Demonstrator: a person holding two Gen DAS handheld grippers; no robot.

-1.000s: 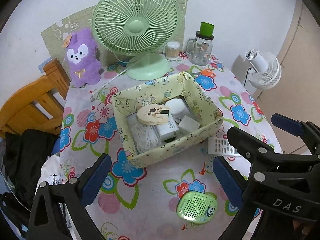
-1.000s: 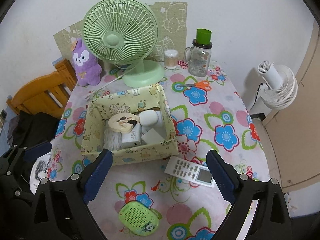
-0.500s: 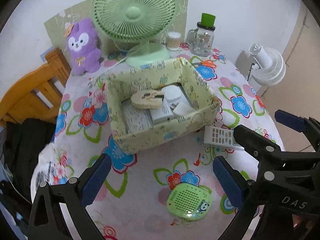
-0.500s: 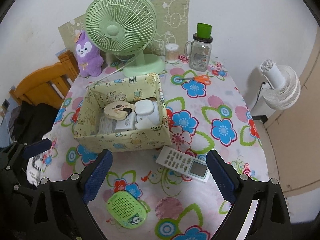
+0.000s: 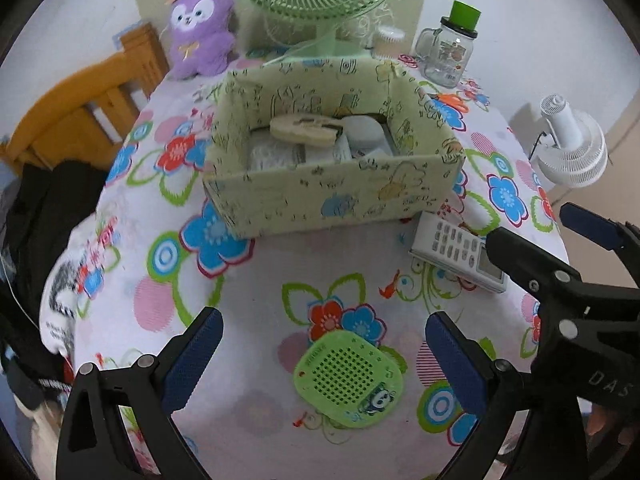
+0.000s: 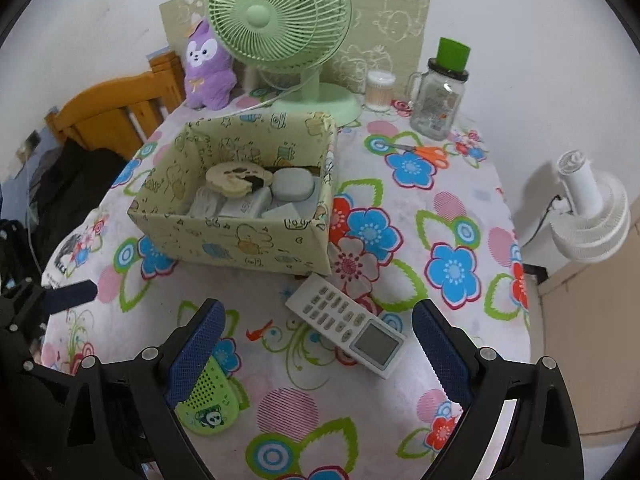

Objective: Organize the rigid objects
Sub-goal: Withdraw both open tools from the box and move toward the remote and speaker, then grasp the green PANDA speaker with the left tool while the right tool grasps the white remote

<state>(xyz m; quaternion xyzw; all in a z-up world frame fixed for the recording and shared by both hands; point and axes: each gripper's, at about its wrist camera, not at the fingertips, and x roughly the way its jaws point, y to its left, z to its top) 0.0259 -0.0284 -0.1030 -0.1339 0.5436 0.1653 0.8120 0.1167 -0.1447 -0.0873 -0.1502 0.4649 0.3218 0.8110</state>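
Observation:
A pale green patterned box (image 5: 336, 196) (image 6: 240, 240) stands mid-table and holds a round wooden piece (image 5: 306, 130), white chargers and a cable. A green perforated case (image 5: 348, 378) (image 6: 204, 400) lies on the floral cloth between my left gripper's (image 5: 320, 360) open fingers. A white remote (image 6: 346, 330) (image 5: 456, 254) lies right of the box, between my right gripper's (image 6: 316, 354) open fingers. Both grippers are empty and hover low above the table.
A green desk fan (image 6: 280, 28), a purple plush (image 6: 208, 68), a cotton-swab jar (image 6: 380, 90), a glass jar with green lid (image 6: 438, 92) and orange scissors (image 6: 428, 152) stand behind the box. A wooden chair (image 6: 116, 116) is left, a white fan (image 6: 588, 216) right.
Both grippers have moved down and forward toward the table. The green case now sits between the left fingers and the remote between the right fingers. Nothing was grasped.

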